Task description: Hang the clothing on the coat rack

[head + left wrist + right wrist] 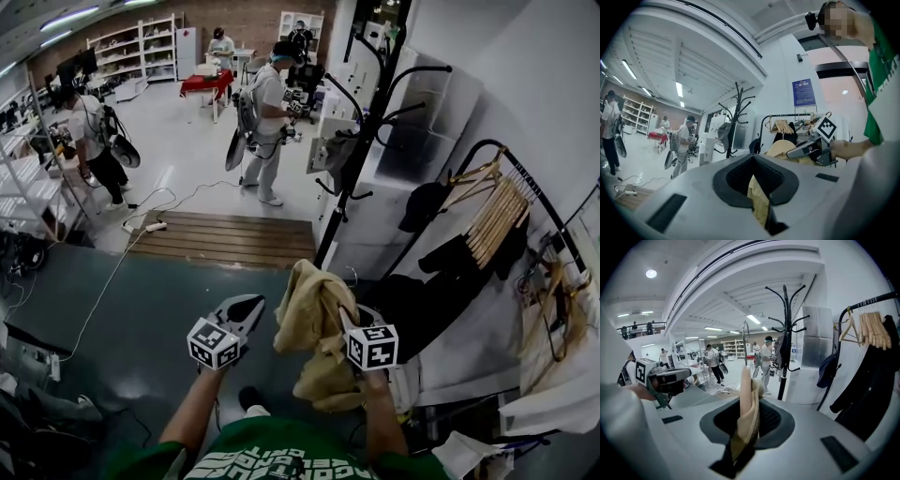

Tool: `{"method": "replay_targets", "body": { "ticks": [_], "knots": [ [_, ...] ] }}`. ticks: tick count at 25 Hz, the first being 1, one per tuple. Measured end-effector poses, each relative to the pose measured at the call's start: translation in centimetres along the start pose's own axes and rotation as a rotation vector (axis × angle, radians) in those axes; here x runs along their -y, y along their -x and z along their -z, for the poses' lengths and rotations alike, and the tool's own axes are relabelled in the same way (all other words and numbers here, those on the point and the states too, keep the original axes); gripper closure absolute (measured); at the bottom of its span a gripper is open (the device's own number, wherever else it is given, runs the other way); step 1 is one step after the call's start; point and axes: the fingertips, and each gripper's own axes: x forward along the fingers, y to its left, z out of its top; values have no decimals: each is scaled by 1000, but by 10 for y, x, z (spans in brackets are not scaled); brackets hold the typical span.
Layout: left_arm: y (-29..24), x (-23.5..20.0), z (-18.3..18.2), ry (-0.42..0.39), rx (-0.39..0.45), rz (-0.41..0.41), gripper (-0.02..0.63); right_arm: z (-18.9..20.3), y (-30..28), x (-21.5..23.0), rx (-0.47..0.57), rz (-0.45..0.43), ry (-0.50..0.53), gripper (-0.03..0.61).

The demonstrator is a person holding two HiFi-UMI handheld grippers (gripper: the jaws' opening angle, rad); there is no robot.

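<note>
A tan garment (317, 337) hangs bunched from my right gripper (349, 323), which is shut on a fold of it; in the right gripper view the cloth (749, 416) stands up out of the closed jaws. My left gripper (251, 307) is held level just left of the garment, apart from it. Its jaws stand a little apart, and the tan cloth (759, 199) shows through the gap. The black coat rack (367, 131) stands ahead, slightly to the right, with a dark item on one hook. It also appears as the coat rack (785, 329) in the right gripper view.
A black clothes rail (525, 187) on the right carries wooden hangers (497, 220) and dark coats. A wooden step (225, 239) lies ahead, with cables on the floor. Several people work in the room beyond, one person (267, 122) close to the rack.
</note>
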Motion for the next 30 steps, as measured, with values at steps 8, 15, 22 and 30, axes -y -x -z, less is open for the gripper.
{"method": "replay_targets", "body": {
  "ticks": [8,15,22,30],
  "knots": [
    [-7,-54,-9,1,-2,41,609,-24,-41,-11,-2,37,-18,506],
    [-11,-85,-10,-6,-19,91,609,-45,-67,-15,18,74,-43,506],
    [-20,-101,-8,19,-20,102,609,-57,-88,-12,26,81,-55,506],
    [-45,-122,-13,34,-3,89,609,-63,-120,4,6,66,-43,506]
  ]
}}
